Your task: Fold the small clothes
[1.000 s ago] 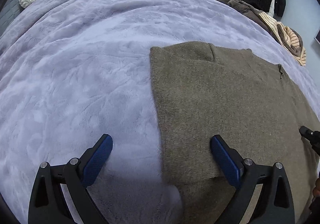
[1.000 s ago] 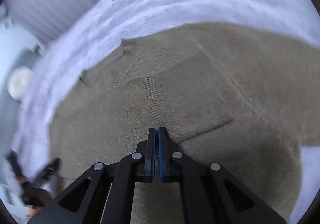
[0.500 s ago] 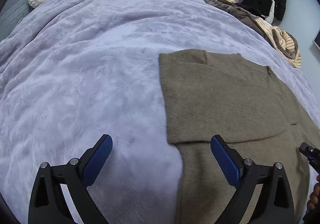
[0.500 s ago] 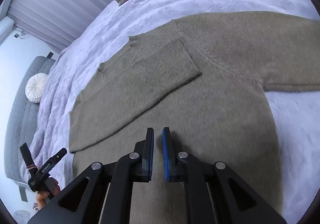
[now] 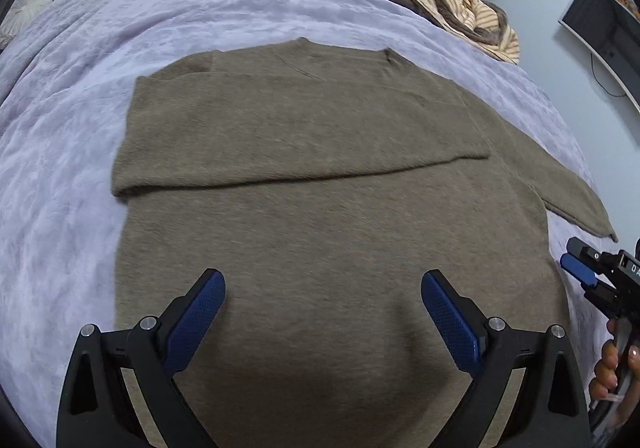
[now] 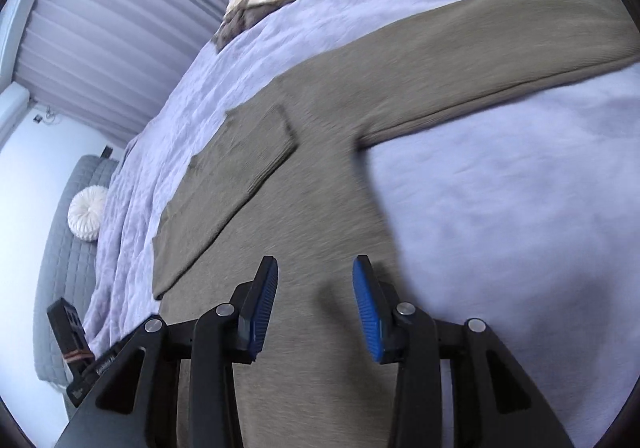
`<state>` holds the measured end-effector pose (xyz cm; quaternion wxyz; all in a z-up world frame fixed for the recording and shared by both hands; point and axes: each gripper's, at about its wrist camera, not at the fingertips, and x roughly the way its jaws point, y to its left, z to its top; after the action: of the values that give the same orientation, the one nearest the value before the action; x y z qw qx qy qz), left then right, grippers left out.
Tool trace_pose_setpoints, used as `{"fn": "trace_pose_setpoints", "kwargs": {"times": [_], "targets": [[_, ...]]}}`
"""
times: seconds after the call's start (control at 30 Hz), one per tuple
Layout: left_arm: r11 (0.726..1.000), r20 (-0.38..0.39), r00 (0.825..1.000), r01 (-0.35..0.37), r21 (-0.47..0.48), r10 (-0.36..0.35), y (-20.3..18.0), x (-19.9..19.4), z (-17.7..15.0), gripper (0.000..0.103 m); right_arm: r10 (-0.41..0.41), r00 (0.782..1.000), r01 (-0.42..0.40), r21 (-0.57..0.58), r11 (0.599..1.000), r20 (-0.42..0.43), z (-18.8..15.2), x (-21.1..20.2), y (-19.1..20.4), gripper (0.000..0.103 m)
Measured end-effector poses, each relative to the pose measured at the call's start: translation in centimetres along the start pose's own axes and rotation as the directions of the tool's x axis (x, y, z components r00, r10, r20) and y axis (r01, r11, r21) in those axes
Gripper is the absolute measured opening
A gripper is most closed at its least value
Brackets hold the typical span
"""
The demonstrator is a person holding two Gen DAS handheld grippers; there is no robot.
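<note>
Right tongs [image 6: 314, 288] have spread apart over sweater [image 5: 320, 208]; left tongs [image 5: 322, 298] stay spread

Black tool [image 5: 323, 298] — blue textured pads [image 5: 450, 322]

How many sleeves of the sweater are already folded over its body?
1: the left sleeve lies folded across the sweater; the right sleeve stretches out on the blanket.
</note>
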<state>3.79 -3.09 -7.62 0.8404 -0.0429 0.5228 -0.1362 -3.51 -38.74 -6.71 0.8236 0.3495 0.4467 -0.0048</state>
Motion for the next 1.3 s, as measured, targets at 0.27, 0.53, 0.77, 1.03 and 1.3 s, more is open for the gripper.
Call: {"fn": "trace_pose_setpoints", "kwargs": {"times": [0.27, 0.53, 0.77, 1.03, 1.3], "targets": [[0.996, -0.04, 0.999, 0.034, 0.085, -0.031, -7.2, 1.6, -0.2, 0.099, -0.057, 0.983, 0.017, 0.222, 0.975, 0.176, 3.5, -5.0, -9.0, 0.043], [0.992, -0.056, 0.997, 0.054, 0.118, -0.048, -10.7, 2.5, 0.3, 0.099, -0.088, 0.942, -0.064, 0.429, 0.901, 0.325, 7.6, -7.5, -15.9, 0.043], [0.991, -0.049, 0.998, 0.052, 0.124, -0.046, -11.6, 2.9, 1.3, 0.099, -0.099, 0.921, -0.121, 0.518, 0.847, 0.378, 9.6, -7.8, -18.3, 0.044], [0.994, -0.05, 0.998, 0.051, 0.099, -0.047, -11.2, 3.4, 2.0, 0.099, -0.055, 0.904, -0.198, 0.53, 0.824, 0.423, 10.2, -7.5, -18.4, 0.043], [0.996, -0.007, 0.999, 0.046, 0.072, -0.046, -8.2, 2.3, 3.3, 0.099, 0.066, 0.891, -0.263, 0.392, 0.881, 0.45, 12.0, -7.3, -14.6, 0.008]]}}
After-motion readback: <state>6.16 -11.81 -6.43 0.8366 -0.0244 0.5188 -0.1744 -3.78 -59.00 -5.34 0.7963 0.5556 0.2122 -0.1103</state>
